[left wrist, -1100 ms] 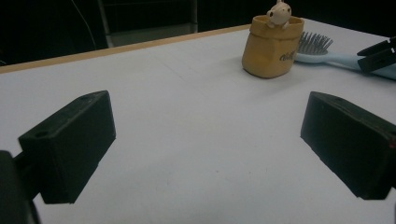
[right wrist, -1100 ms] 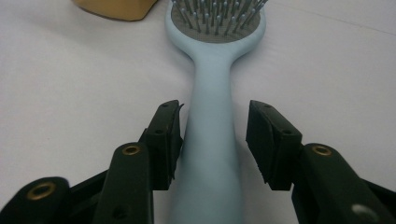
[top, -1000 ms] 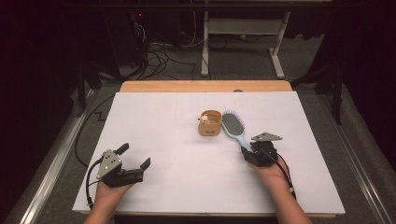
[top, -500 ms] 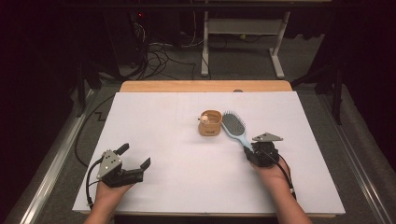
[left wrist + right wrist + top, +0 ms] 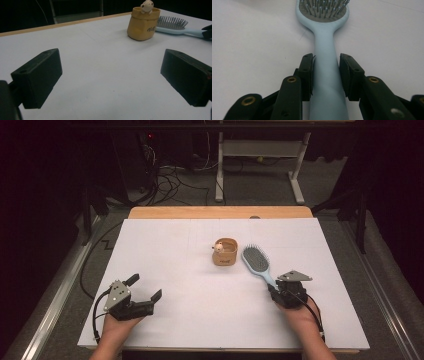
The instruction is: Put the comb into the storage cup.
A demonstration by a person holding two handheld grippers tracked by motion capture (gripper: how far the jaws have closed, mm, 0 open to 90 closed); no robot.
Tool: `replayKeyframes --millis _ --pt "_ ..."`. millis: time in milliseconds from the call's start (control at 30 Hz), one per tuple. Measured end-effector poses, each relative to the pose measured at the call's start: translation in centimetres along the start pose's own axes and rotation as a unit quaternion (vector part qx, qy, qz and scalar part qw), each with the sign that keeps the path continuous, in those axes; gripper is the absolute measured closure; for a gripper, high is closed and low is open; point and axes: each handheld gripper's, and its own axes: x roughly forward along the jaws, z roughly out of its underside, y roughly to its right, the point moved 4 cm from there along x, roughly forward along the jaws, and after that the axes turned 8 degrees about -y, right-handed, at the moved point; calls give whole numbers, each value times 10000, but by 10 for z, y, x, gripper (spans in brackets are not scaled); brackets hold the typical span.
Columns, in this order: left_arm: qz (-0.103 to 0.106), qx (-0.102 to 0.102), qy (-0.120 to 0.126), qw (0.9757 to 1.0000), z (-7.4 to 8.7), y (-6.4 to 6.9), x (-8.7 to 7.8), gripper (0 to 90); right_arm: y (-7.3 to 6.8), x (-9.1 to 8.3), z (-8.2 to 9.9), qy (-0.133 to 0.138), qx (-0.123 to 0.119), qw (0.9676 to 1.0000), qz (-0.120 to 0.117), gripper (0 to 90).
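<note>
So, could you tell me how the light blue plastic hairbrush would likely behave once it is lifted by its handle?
The light blue plastic hairbrush looks rigid, so it probably won't flop. The right tongs grip its handle far from the bristled head, so the head may droop. The smooth handle could slip or twist.

So the right tongs point(image 5: 274, 289) finished closing on the handle of the light blue hairbrush point(image 5: 255, 260), jaws pressing it from both sides now. Since a second back, that hand has slid a bit toward the right side of the table point(image 5: 175, 245) and dragged the brush along, so its head sits slightly further from the little tan pot point(image 5: 225, 252) than before.
</note>
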Motion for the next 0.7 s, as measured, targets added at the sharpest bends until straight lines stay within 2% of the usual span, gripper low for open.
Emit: replayKeyframes --millis 267,700 --pt "24 -7 -11 10000 0 0 1 45 1 -16 21 9 -68 10000 -17 663" --pt "152 -37 -12 9999 2 2 5 19 7 -40 52 12 -37 10000 -45 663"
